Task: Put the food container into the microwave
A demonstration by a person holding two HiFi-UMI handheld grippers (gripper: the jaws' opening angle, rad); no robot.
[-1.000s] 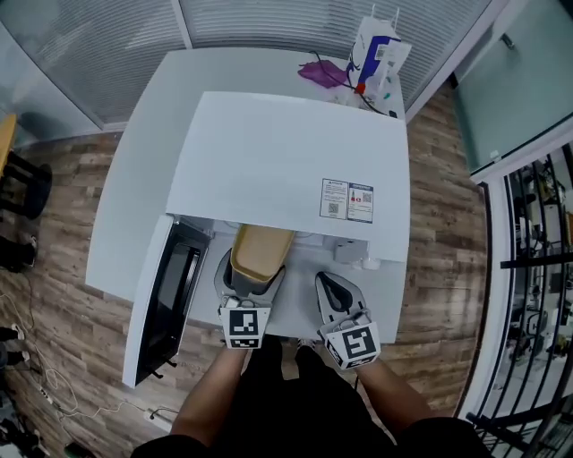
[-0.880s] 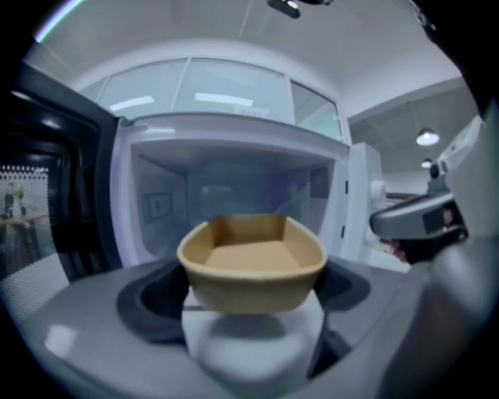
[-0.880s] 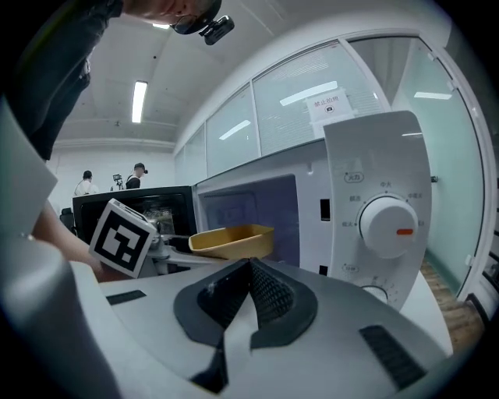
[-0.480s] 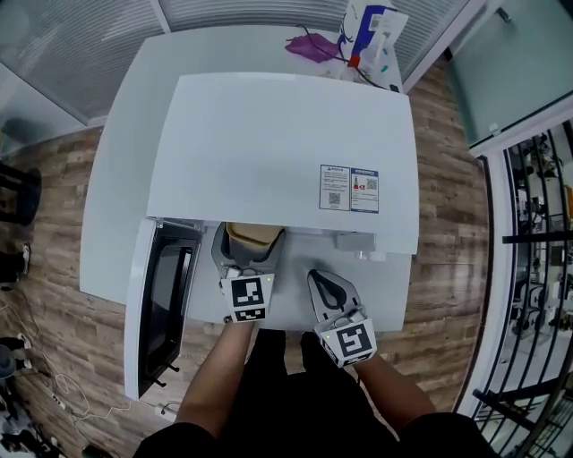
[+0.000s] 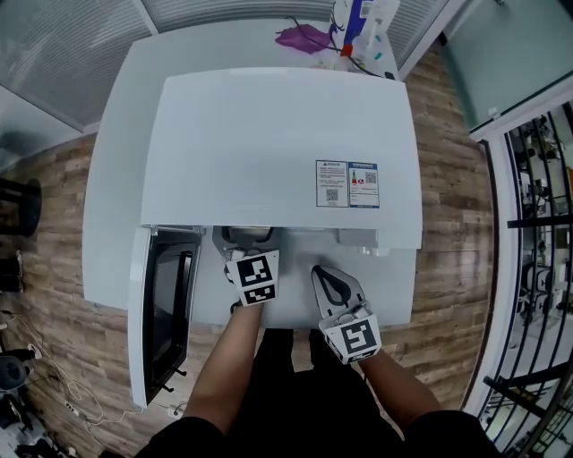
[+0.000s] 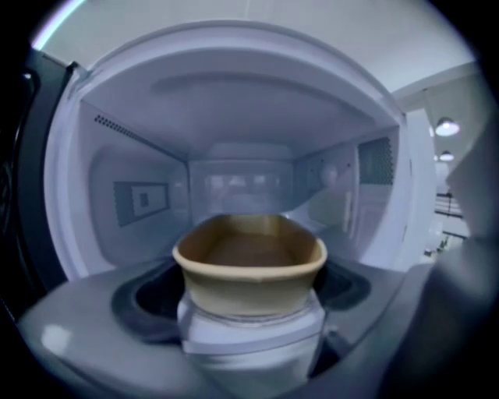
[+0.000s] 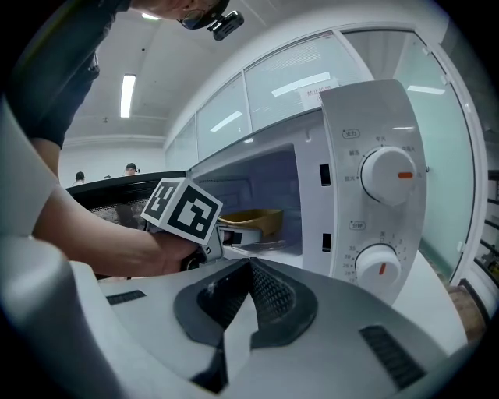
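Observation:
The tan food container [image 6: 249,265] sits between my left gripper's jaws, open side up, just inside the white microwave's [image 5: 277,152] cavity [image 6: 234,179]. My left gripper [image 5: 248,240] is shut on it, and its marker cube [image 7: 183,209] stands at the cavity mouth. In the head view the microwave's top hides the container. The right gripper view shows the container [image 7: 253,220] past the door frame. The microwave door [image 5: 166,313] hangs open to the left. My right gripper [image 5: 326,275] is shut and empty in front of the control panel, with its jaw tips [image 7: 248,269] pressed together.
Two dials [image 7: 386,175] [image 7: 380,265] sit on the panel right of the cavity. The microwave stands on a white table [image 5: 116,179]. A purple cloth [image 5: 303,38] and a white carton [image 5: 358,18] lie at the table's back. A black metal rack [image 5: 537,268] stands to the right.
My left gripper has moved forward with the container, from in front of the opening into the cavity. The right gripper has stayed about where it was.

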